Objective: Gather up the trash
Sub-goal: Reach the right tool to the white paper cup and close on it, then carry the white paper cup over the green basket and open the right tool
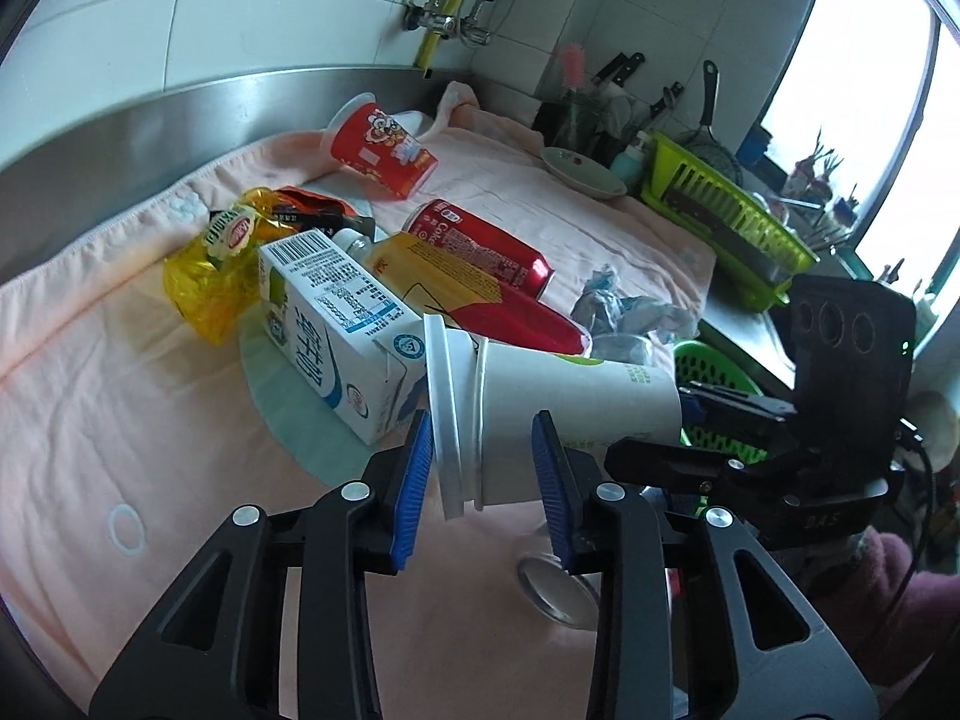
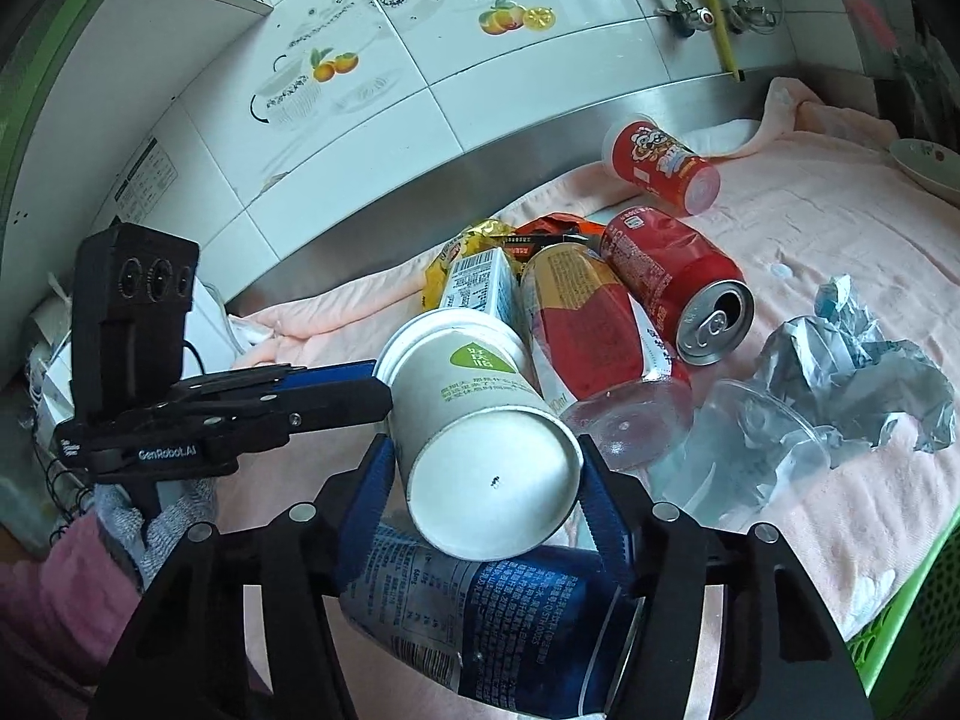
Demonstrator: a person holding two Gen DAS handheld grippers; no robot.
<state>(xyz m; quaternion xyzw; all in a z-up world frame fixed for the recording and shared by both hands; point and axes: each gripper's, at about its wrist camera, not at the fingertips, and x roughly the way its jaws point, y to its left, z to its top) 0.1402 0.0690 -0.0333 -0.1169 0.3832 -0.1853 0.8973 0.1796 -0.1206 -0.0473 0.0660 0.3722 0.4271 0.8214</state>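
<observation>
White cup (image 1: pixel 558 414) lies between both fingers, seemingly gripped.

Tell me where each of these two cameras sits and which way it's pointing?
Left wrist view: sits on the left gripper, looking along its blue fingers at the lidded end of the white paper cup, toward the window; the right gripper shows at right.
Right wrist view: sits on the right gripper, looking at the cup's base, toward the tiled wall; the left gripper and a pink sleeve show at left.
Shared: cup, red can, pink towel.
</observation>
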